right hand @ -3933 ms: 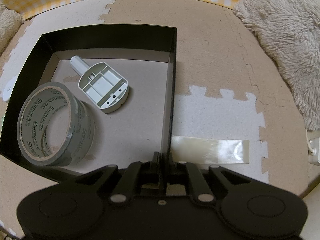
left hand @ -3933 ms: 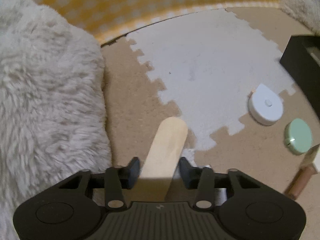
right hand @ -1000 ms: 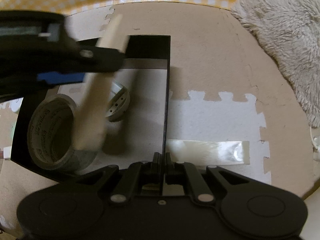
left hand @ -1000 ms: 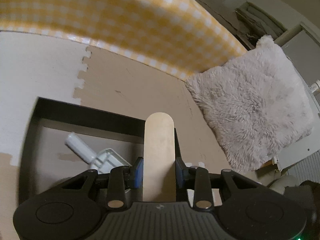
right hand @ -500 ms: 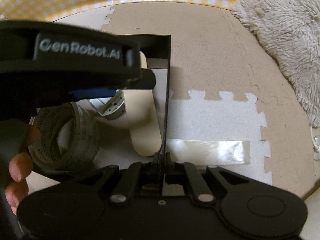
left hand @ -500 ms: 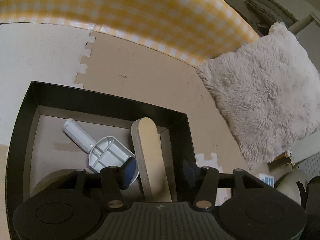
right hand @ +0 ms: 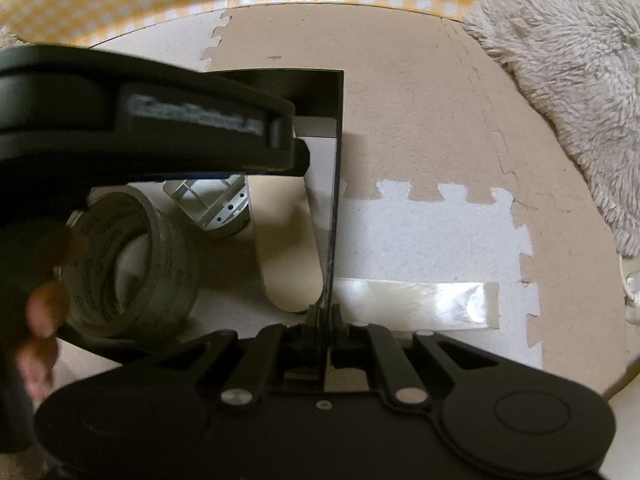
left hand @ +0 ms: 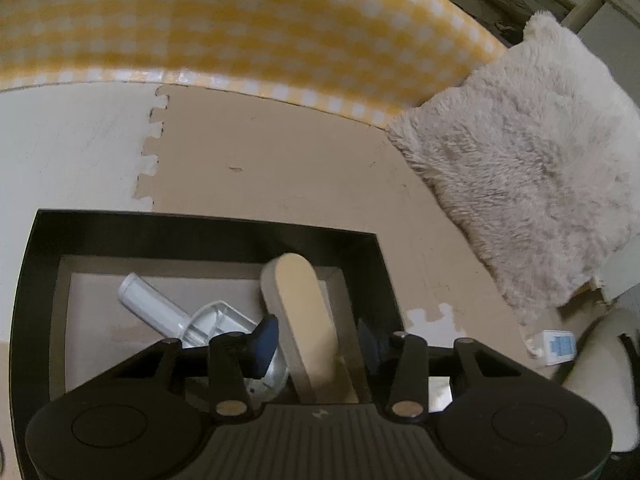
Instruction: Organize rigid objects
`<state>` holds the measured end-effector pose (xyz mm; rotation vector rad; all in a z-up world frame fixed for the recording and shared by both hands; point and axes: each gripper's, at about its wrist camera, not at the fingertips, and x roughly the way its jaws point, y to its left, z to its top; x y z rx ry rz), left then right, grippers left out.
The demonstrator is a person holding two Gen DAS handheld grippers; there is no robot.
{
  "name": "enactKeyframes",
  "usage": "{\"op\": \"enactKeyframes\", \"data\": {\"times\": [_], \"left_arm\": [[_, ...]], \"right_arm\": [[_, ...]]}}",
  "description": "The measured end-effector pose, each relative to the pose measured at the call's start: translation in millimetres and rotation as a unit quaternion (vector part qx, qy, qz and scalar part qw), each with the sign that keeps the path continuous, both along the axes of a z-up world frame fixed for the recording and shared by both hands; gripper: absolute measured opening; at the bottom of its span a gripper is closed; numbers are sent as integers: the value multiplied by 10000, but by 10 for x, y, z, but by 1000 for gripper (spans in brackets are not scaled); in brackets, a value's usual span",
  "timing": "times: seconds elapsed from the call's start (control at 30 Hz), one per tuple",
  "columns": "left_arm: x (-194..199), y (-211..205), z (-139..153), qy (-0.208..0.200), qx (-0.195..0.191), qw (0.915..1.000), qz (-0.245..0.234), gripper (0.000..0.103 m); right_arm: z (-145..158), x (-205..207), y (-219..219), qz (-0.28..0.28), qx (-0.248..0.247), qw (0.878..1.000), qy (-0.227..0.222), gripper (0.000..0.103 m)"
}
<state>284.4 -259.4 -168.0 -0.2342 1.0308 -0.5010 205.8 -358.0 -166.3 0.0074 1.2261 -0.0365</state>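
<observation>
Judging by how things lay, found the sorting well along: pale flat wooden stick [left hand: 304, 320] lying inside the black open-topped cardboard box [left hand: 200, 228], between the parted tips of the left gripper [left hand: 316, 340], whose jaws had just been closing but touched nothing. Also boxed, left of that gripper: grey plastic handled part [left hand: 192, 320] and clear tape roll [right hand: 132, 264]. Right gripper [right hand: 323, 314] pressed together, pinching the box wall; leftover items outside, if any, not visible.

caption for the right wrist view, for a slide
Right gripper clamps the box wall; wooden stick and tape roll lie inside.
</observation>
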Motion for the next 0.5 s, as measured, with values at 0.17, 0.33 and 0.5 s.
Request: {"op": "enactKeyframes", "data": {"times": [0.17,0.33,0.5], "left_arm": [[-11,0,-18,-164,-22,9995,-281,43],[-2,55,-27,-97,-98,9991,-402,34],[-12,12,-23,-182,-186,9982,-542,34]], "right_arm": [[0,-2,9,4,9,10000,22,5],[7,10,11,10,0,10000,17,5],[0,10,16,5,-17,10000,31,5]]}}
